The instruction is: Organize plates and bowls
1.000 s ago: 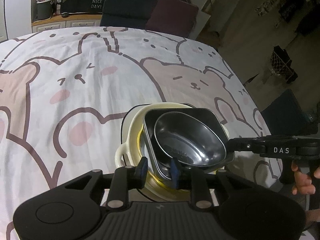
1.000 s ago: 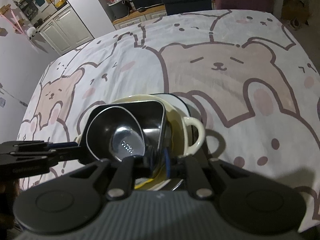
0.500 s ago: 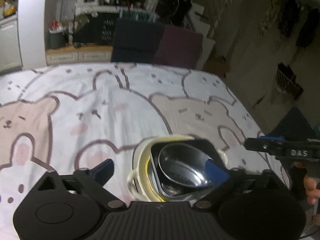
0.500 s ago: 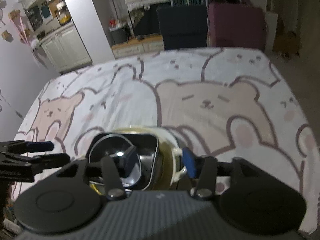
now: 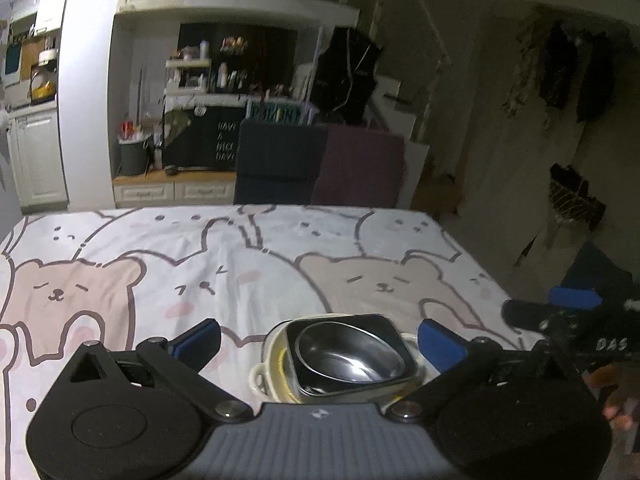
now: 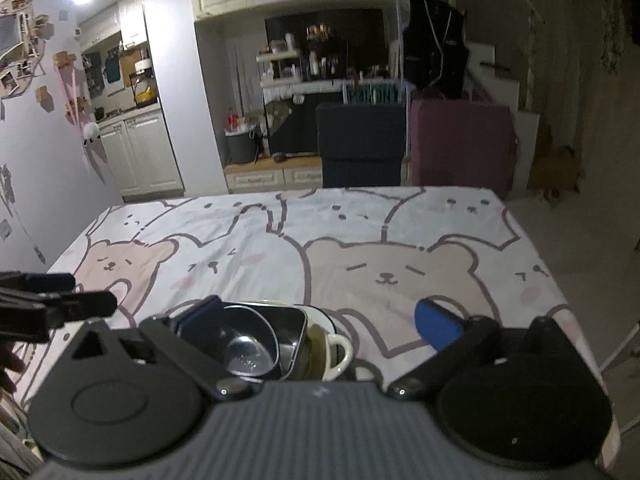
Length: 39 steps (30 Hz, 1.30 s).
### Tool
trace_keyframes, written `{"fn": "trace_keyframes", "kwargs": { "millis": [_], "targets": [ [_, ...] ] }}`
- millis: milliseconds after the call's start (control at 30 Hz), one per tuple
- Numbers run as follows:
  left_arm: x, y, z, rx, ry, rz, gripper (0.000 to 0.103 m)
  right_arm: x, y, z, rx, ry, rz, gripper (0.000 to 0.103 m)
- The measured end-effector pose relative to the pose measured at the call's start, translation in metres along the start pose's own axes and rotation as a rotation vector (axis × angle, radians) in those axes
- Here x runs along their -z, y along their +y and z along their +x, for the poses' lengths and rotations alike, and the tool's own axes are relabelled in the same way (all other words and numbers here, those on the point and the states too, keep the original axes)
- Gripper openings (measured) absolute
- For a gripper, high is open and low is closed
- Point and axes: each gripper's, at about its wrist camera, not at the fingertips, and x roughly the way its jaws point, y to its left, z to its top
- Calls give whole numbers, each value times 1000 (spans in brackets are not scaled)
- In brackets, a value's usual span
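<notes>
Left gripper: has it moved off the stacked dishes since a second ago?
Yes. The left gripper has backed up and away from the stacked dishes on the tablecloth; its jaws have just been opening, nothing between them.

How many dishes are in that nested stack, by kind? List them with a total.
Round shiny steel bowl: 1
Dark square metal dish: 1
Cream ceramic dish with loop handles: 1
Total: 3, nested on the bear-print tablecloth. Anything hidden underneath cannot be told.

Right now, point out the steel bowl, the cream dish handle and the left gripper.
steel bowl (image 5: 349, 358), left wrist view, shiny inner bottom.
cream dish handle (image 6: 339, 354), right wrist view, loop's outer curve.
left gripper (image 5: 320, 336), left wrist view, midway between its open blue fingertips.
</notes>
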Motion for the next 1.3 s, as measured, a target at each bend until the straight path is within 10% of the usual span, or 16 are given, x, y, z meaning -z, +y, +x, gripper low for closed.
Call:
{"fn": "trace_keyframes", "kwargs": {
  "millis": [367, 1300],
  "targets": [
    [39, -21, -44, -78, -91, 67, 103, 43, 4, -35, 6, -59, 19, 103],
    [99, -19, -51, -117, -33, 111, 103, 84, 10, -56, 16, -95, -54, 103]
  ]
}}
